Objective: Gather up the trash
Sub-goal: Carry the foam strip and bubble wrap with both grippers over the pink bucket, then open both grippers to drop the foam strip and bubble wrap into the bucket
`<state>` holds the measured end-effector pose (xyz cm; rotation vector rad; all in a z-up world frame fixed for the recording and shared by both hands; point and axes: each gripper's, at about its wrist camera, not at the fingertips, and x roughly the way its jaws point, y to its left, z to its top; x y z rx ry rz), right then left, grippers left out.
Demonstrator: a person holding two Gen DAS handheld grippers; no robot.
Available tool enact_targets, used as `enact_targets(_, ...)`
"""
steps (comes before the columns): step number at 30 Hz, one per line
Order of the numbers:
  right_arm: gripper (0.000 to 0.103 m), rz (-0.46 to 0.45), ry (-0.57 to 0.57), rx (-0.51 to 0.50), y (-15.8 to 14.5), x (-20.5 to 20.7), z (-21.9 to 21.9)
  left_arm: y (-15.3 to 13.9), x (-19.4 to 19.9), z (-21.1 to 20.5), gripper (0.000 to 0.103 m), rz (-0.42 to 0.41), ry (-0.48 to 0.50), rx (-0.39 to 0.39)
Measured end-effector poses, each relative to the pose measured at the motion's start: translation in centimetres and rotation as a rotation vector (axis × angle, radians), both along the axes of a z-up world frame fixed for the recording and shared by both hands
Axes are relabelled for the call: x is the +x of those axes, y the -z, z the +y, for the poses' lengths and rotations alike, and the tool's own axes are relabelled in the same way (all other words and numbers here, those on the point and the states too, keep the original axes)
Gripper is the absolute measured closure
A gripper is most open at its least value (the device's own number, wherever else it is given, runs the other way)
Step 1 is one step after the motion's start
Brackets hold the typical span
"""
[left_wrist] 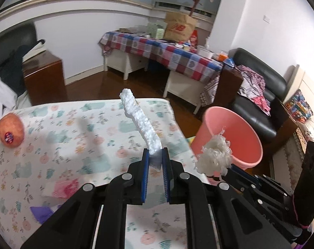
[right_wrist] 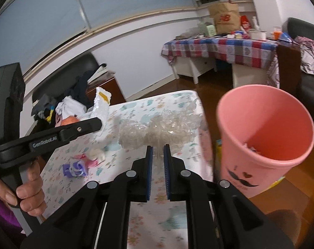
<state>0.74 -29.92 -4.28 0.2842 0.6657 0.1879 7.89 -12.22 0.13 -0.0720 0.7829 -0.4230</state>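
Landmark: pink bin [right_wrist: 266, 137], standing on the wood floor just off the table's [left_wrist: 53, 124] far right corner; a few scraps lie at its bottom.

Left gripper [left_wrist: 155, 157]: jaws narrow, clamped on the lower end of a white foam strip [left_wrist: 140, 122]. The strip rises clear of the table, left of the bin. In the right wrist view the same gripper [right_wrist: 98, 122] enters from the left, held by a hand [right_wrist: 28, 188], with the strip [right_wrist: 102, 103] standing above it.

Right gripper [right_wrist: 158, 153]: jaws nearly together, pinching a crumpled clear plastic wad [right_wrist: 159, 128]. The wad hangs above the table edge, just left of the bin. From the left wrist view the wad [left_wrist: 216, 155] shows in front of the bin's [left_wrist: 235, 137] rim.

Table: floral cloth cover, left of the bin. On it, well away from the bin:
- orange fruit [left_wrist: 10, 129] with a sticker, at the far left edge;
- pink wrapper [left_wrist: 64, 187];
- purple wrapper [right_wrist: 75, 169];
- small white wad [right_wrist: 96, 154], beside the pink wrapper.
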Motion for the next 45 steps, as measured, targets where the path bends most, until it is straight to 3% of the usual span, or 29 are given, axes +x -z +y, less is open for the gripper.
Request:
enact_targets(14, 0.092, -0.019, 0.207, 0.023, 0.2, -1.3, -8.7, -0.8, -0.5, -10.3, 0.092, -0.025, 0.207, 0.008)
enact_targets(23, 0.092, 0.008, 0.279, 0.036, 2.1, -1.6, -12.5, 0.9, -0.1, -16.4, 0.092, 0.021, 0.314, 0.038)
enact_targets(36, 0.092, 0.046, 0.301, 0.051, 4.0, -0.7, -14.1, 4.3, 1.5, -20.0, 0.091, 0.102, 0.344, 0.076)
enact_targets(45, 0.092, 0.050, 0.308, 0.050, 4.2, -0.4, -14.3, 5.0, 2.4, -20.1, 0.090, 0.120, 0.321, 0.067)
